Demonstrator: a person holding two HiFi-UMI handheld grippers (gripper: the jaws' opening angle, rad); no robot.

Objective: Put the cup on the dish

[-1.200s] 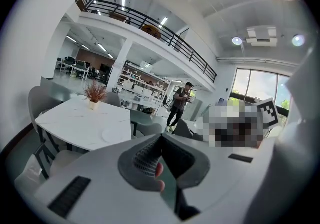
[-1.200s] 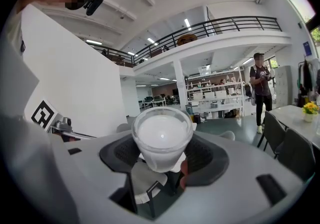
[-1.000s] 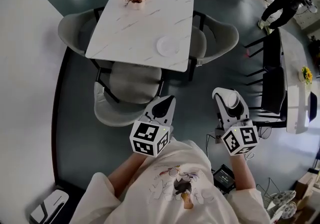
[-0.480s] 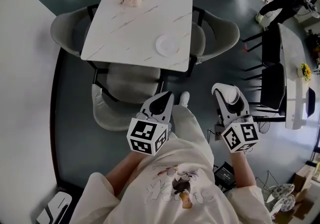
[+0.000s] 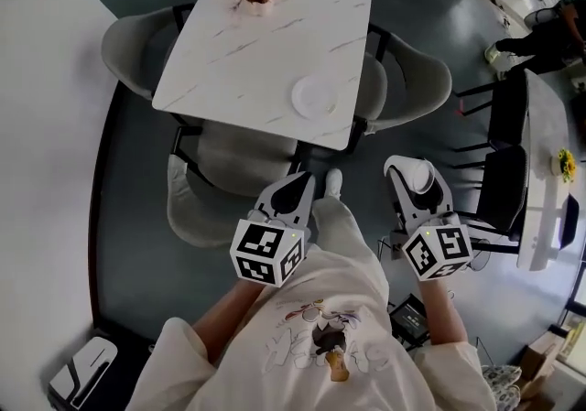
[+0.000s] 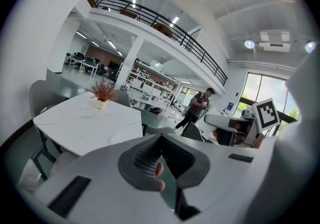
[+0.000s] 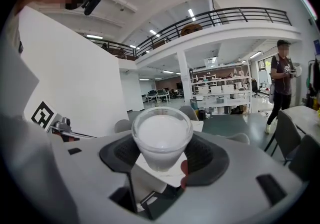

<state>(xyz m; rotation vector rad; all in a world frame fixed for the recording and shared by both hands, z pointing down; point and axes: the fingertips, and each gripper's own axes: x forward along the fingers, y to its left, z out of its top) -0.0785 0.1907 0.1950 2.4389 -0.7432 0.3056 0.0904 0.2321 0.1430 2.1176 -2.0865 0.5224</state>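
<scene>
Dish (image 5: 316, 95) near table (image 5: 240, 52) edge (cup (image 7: 161, 137) in right tool (image 5: 414, 178))

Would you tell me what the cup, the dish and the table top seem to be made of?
Cup: frosted plastic or glass, judging by its milky, translucent wall. Dish: probably glazed white ceramic, smooth and plain. Table top: marble or marble-look laminate, white with grey veins.

Open-plan office: mezzanine railing (image 6: 165, 21), desks (image 6: 82, 62), shelving (image 7: 220, 87).
</scene>
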